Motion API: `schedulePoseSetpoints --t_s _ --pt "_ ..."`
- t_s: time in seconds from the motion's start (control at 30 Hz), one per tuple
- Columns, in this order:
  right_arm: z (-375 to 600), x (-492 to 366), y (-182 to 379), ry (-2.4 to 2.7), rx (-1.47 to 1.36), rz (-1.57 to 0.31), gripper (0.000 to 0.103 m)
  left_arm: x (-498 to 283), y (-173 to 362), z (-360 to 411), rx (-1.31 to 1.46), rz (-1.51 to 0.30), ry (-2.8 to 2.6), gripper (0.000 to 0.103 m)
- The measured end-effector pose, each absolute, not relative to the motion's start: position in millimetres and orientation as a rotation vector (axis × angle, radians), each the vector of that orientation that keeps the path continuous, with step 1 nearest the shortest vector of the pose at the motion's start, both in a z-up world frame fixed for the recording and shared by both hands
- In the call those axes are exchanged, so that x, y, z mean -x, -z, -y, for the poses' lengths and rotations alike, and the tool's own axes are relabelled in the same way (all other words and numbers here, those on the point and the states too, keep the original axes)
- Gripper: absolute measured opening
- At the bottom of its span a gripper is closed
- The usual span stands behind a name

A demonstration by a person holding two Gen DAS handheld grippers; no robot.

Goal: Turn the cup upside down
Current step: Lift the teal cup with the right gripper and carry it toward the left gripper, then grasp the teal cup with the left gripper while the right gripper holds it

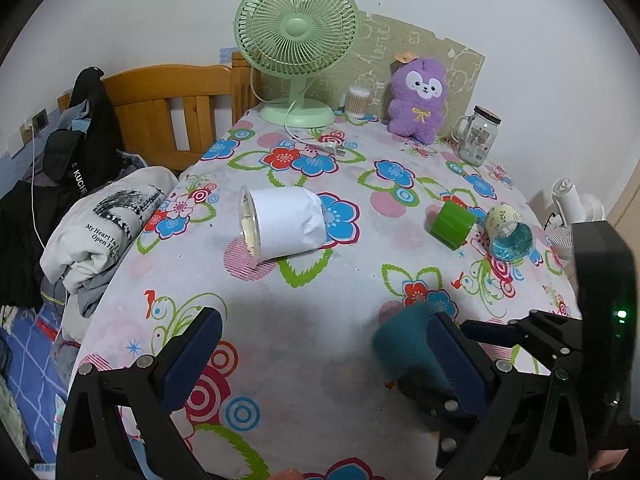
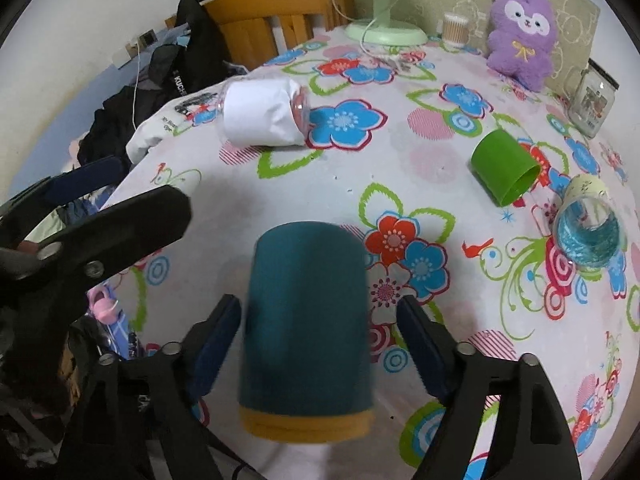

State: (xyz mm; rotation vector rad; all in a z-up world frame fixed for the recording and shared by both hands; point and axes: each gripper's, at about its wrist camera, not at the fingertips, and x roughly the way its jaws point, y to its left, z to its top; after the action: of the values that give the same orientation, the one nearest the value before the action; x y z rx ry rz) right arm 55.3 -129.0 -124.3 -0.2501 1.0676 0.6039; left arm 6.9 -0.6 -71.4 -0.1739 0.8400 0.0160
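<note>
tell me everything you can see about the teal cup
The teal cup is a matte, opaque cylinder, dark teal with a mustard-yellow band at the end nearest the right wrist camera and a rounded far end. It is motion-blurred, so whether it stands or tilts is unclear. It sits over the floral tablecloth near the table's front edge, between the open fingers of the right gripper, with gaps on both sides. Its opening is hidden.

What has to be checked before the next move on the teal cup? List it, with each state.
1. Teal cup sits between the fingers of the right gripper: ok.
2. Grip closed on it: not ok, jaws open, gaps on both sides.
3. Left gripper open and empty: ok.
4. Cup's open end up or down: cannot tell, blurred.
5. Green cup lies apart from it: ok.
</note>
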Motion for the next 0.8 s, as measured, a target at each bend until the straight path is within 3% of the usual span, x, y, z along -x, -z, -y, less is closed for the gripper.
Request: schedulePoseSetpoints --t_s 0.8 --pt "191.8 -31.3 84.5 -0.632 0.147 -1.039 0.085 -34.8 76.8 47.3 0.165 -0.898 0.063 0.103"
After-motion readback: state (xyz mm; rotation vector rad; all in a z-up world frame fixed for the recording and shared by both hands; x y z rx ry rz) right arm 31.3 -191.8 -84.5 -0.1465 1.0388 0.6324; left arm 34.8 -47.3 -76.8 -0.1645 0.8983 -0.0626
